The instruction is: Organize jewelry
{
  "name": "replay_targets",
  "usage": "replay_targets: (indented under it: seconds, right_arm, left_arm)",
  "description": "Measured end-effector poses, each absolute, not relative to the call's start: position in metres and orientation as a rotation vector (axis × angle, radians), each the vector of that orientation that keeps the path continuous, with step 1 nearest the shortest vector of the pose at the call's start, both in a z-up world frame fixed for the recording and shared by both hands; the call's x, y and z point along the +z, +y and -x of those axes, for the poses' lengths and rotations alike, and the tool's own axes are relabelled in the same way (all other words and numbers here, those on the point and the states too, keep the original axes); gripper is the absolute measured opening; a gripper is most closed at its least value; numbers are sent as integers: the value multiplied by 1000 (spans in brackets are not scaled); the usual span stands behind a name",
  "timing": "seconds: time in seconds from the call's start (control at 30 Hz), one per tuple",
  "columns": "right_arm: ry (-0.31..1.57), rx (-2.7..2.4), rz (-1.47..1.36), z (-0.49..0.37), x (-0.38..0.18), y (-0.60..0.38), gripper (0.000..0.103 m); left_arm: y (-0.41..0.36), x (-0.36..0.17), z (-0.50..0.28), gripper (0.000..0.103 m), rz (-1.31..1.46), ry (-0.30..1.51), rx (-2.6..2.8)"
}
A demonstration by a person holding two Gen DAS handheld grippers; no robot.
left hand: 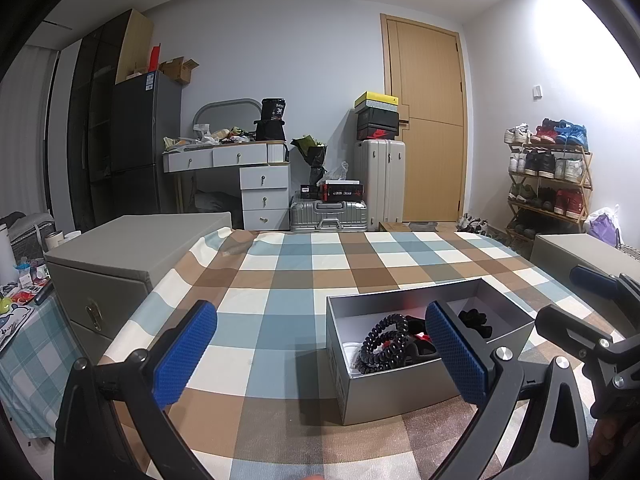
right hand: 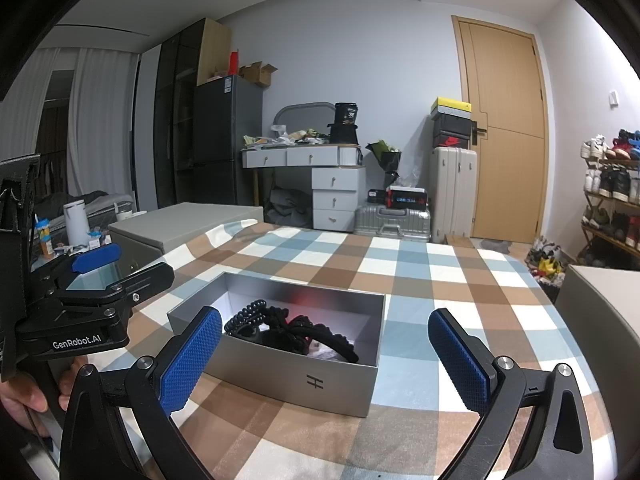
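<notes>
An open grey box [left hand: 400,392] [right hand: 280,368] rests on the checkered cloth. Inside lie black spiral hair ties [left hand: 384,344] [right hand: 250,314], a black scrunchie [left hand: 474,320], a black beaded band [right hand: 336,344], and something red and something white underneath. My left gripper [left hand: 320,354] stands open just left of the box, its right finger over the box's near corner, nothing held. My right gripper [right hand: 326,360] is open in front of the box, above its near wall, empty. Each view also shows the other gripper from the side: the right gripper [left hand: 576,300] and the left gripper [right hand: 120,268].
The checkered tablecloth [left hand: 280,280] covers the work surface. Grey storage boxes sit at its left [left hand: 132,248] and right [left hand: 580,248] edges. A cluttered side table [left hand: 20,300] stands lower left. A hand [right hand: 24,396] holds the left gripper's handle.
</notes>
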State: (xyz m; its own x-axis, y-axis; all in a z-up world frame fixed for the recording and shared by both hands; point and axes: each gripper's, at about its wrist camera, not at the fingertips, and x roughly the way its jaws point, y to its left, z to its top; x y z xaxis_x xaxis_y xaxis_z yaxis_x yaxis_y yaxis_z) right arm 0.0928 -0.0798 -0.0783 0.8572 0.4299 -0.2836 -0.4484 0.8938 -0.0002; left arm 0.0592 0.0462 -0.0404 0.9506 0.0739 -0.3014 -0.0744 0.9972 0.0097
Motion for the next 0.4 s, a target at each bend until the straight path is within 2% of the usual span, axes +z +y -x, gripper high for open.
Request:
replay_targets:
  seconds: [0.4]
  right_arm:
    - [283,461,67,-93,-78,-80,103]
  left_arm:
    - [42,-41,-61,102,2,307,69]
